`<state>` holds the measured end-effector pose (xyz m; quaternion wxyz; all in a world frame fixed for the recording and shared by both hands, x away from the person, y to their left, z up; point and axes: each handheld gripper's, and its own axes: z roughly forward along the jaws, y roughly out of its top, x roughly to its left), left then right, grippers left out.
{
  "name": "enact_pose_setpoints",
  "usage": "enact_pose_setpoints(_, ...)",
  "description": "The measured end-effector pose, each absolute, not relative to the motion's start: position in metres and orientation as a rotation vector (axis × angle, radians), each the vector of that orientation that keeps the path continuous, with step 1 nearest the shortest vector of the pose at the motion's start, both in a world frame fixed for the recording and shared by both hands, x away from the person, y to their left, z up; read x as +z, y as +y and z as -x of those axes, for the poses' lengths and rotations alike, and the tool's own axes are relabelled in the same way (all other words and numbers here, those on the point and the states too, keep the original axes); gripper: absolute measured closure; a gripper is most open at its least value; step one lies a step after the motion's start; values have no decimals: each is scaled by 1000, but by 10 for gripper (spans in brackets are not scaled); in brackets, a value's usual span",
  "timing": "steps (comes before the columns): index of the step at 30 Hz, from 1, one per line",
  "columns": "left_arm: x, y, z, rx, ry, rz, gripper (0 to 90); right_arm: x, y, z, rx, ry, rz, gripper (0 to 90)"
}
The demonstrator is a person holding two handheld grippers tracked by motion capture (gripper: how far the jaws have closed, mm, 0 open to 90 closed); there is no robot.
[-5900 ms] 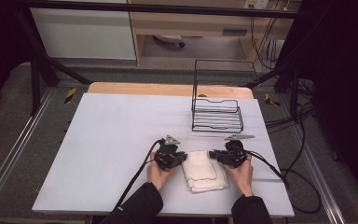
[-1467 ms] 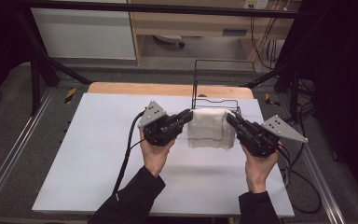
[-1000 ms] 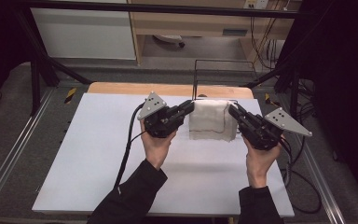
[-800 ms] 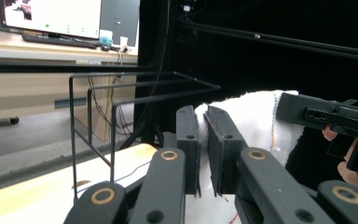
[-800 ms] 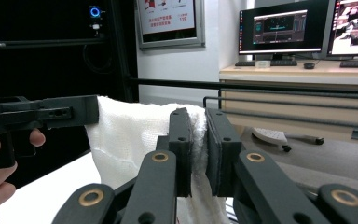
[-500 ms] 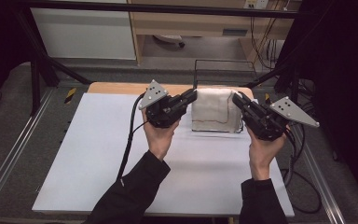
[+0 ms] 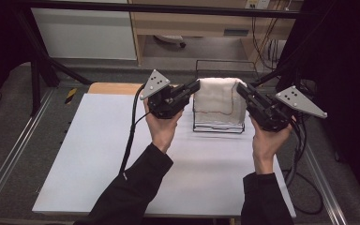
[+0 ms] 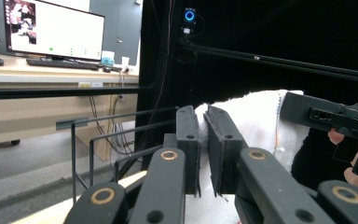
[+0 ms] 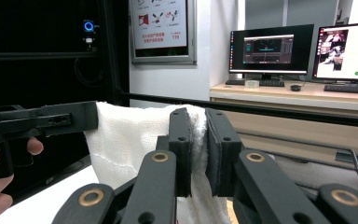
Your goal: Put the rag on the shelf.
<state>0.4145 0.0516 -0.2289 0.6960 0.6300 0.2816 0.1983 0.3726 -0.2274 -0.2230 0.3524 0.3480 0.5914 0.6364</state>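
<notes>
A folded white towel (image 7: 218, 98) hangs in the air, stretched between both grippers above a black wire basket (image 7: 217, 125). My left gripper (image 7: 196, 86) is shut on the towel's left top corner, and its jaws pinch the white towel (image 8: 256, 121) edge in the left gripper view. On the opposite top corner my right gripper (image 7: 239, 87) is shut. The right gripper view has the towel (image 9: 130, 140) draping down left of the jaws, with cloth caught between the pads. A thin reddish line runs across the towel.
The wire basket stands at the back right of the white tabletop (image 7: 98, 154), just under the towel. A black frame bar (image 7: 168, 7) crosses the back. Cables (image 7: 132, 136) trail from both grippers. Desks with monitors (image 9: 270, 49) stand beyond the table.
Both hands have lifted the towel higher and carried it toward the back, from in front of the basket to above it. Both grips are unchanged.
</notes>
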Motion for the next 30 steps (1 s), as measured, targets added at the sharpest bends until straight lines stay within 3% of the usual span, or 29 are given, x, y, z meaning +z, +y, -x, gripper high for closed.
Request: enact_pose_setpoints(30, -187, 41, -439, 465, 602, -1364, 836, -178, -233, -394, 1633, 1474, -891, 818)
